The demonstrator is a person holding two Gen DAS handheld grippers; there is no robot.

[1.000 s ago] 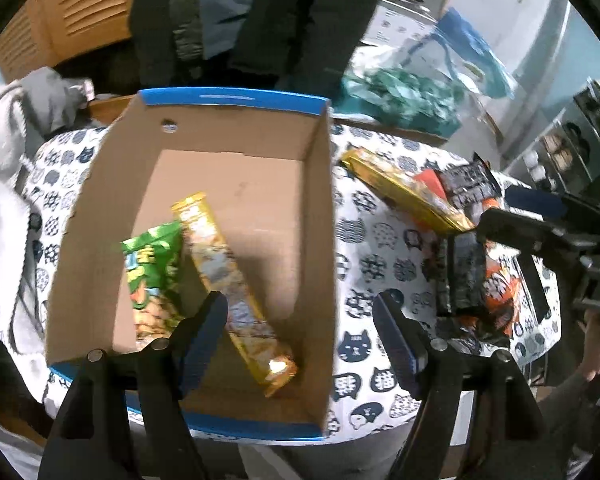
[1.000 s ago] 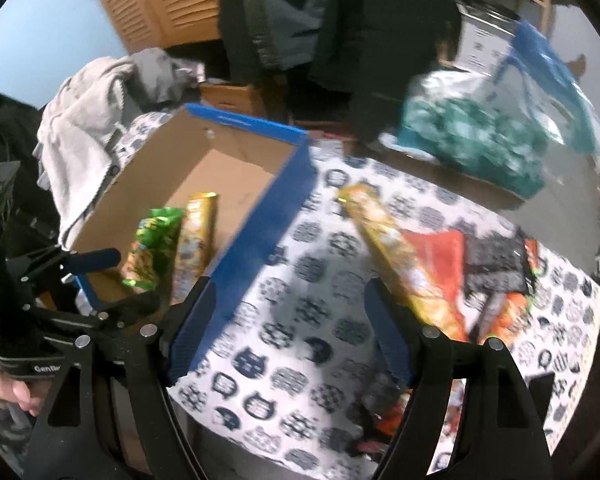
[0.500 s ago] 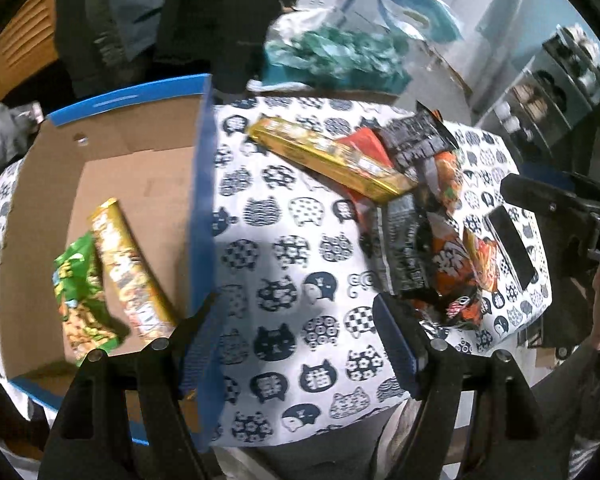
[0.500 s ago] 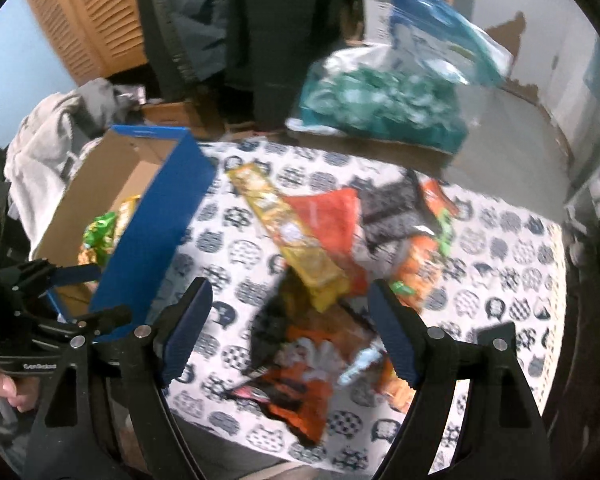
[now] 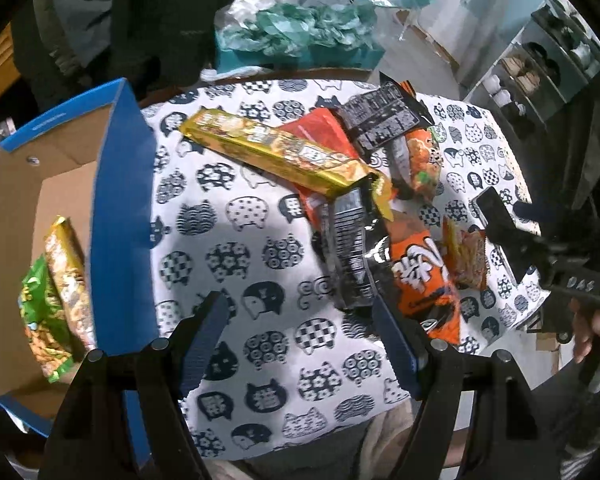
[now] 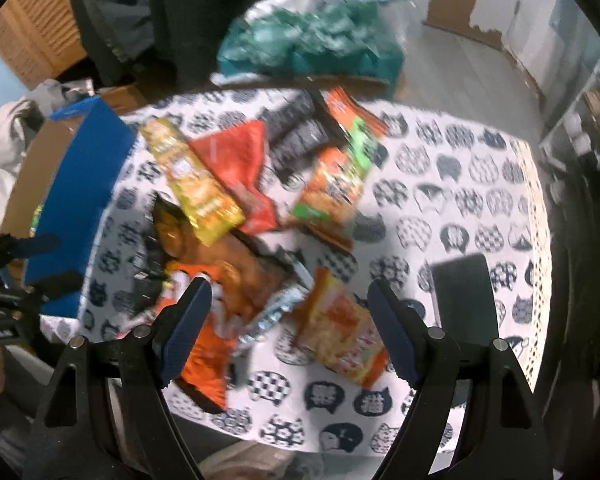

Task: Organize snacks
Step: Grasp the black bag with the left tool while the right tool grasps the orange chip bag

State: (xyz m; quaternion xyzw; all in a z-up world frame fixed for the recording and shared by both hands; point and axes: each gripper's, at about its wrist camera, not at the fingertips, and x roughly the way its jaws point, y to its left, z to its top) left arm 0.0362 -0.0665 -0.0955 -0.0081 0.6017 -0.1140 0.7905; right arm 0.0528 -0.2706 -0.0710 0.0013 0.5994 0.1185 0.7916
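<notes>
A blue cardboard box [image 5: 120, 200] at the table's left holds a green snack bag [image 5: 44, 320] and a gold pack [image 5: 66, 264]; the box also shows in the right wrist view [image 6: 80, 192]. A pile of snacks lies on the cat-print cloth: a long gold pack [image 5: 276, 152] [image 6: 192, 184], a red bag [image 6: 236, 168], black packs [image 5: 350, 256], orange bags [image 5: 424, 280] [image 6: 332, 188]. My left gripper [image 5: 300, 340] is open and empty above the cloth, left of the pile. My right gripper [image 6: 288, 328] is open and empty over the pile's near side.
A black phone [image 6: 464, 292] lies on the cloth at the right. A teal plastic bag [image 5: 300, 36] sits behind the table. Dark clothes hang at the back. Shelves [image 5: 540, 64] stand at the far right. The table's near edge is just under both grippers.
Both grippers have swung right, from over the box to over the cloth and the snack pile. Both stayed open and empty.
</notes>
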